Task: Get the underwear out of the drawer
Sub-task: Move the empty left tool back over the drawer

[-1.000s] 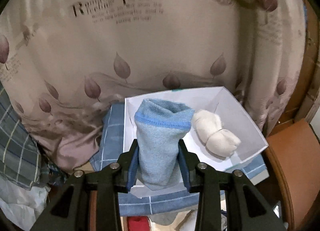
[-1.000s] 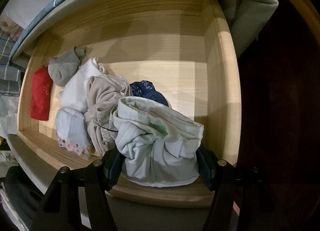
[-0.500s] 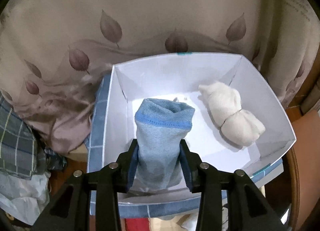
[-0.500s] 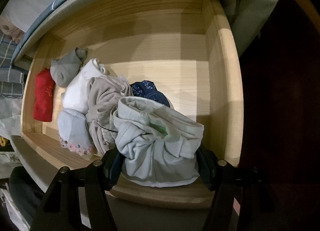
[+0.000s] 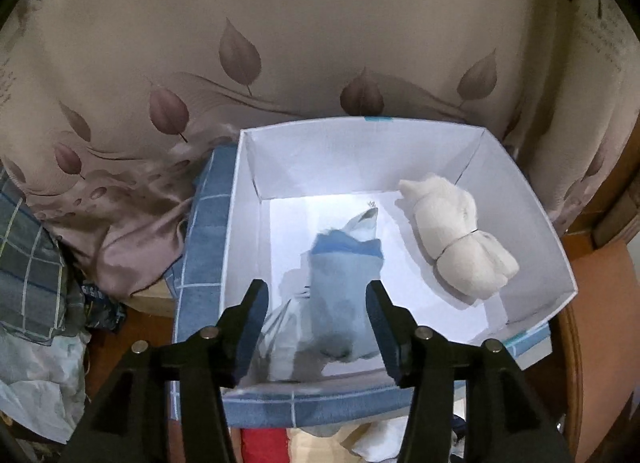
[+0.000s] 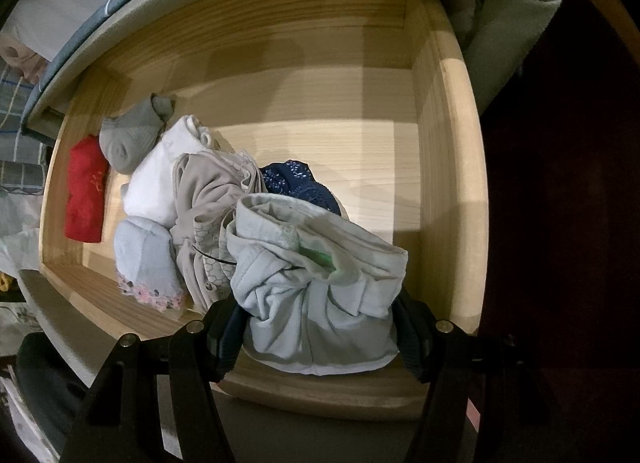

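Left hand-held gripper (image 5: 316,323) just opened wide, dropping blue underwear (image 5: 340,287) into white box (image 5: 240,223). Right hand-held gripper (image 6: 316,331) squeezing pale underwear (image 6: 316,283) above drawer (image 6: 448,183). Soft, light, floppy; best pinched at thick bunched middle.

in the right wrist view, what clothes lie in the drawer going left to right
Red folded cloth → grey sock → white folded garment → beige crumpled garment → dark blue patterned piece → pale grey-blue underwear clamped in the right gripper, all over the wooden drawer.
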A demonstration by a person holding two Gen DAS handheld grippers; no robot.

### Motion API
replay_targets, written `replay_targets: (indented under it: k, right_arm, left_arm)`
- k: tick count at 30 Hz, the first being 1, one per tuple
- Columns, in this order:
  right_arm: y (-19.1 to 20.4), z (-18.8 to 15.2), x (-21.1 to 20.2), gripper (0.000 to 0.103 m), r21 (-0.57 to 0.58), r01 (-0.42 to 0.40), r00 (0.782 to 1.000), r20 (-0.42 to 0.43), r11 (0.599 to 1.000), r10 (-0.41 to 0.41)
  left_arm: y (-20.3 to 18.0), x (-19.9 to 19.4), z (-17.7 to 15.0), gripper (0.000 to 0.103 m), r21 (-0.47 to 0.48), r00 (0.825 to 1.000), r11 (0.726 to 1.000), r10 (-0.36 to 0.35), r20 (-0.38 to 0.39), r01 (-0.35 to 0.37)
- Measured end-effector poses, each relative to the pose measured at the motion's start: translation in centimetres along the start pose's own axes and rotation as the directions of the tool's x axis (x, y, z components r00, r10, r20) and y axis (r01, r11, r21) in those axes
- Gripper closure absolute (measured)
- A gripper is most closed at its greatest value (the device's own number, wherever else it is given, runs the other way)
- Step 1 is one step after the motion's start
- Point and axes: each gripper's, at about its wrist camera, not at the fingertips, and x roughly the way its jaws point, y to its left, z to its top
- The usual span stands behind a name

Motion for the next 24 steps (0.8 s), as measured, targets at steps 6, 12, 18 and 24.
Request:
replay_targets:
  k: [6,12,18,24]
  right_arm:
    - [0.4,-0.1,0.0,0.042,-0.003,0.014,1.0,0.004,1.0,-0.014]
    - [1.0,-0.2,-0.1,0.042,-0.023,0.049,0.999,0.019,0.999,-0.049]
    - [1.4,-0.4,-0.1,0.042,-0.023,0.064,0.998,0.022,0.998,-0.064]
    - [2.2,-0.6,-0.5,0.042,-0.033,0.084,0.996,0.045,0.996,-0.083]
  left_arm:
    - [1.5,-4.0,-2.6,0.051,-0.001,0.998,1.0,-0.003,0.069,0.003]
    - [3.4,-5.5,-6.6,0.051,-0.047,0.999,0.999,-0.019,0.041,0.02]
    - [4.4,-4.8,-11.4,0.051,-0.051,1.0,0.999,0.015,0.021,-0.013]
    - [4.3,-3.7,-15.8,0.051,-0.048,0.999,0.998,0.039,0.012,-0.038]
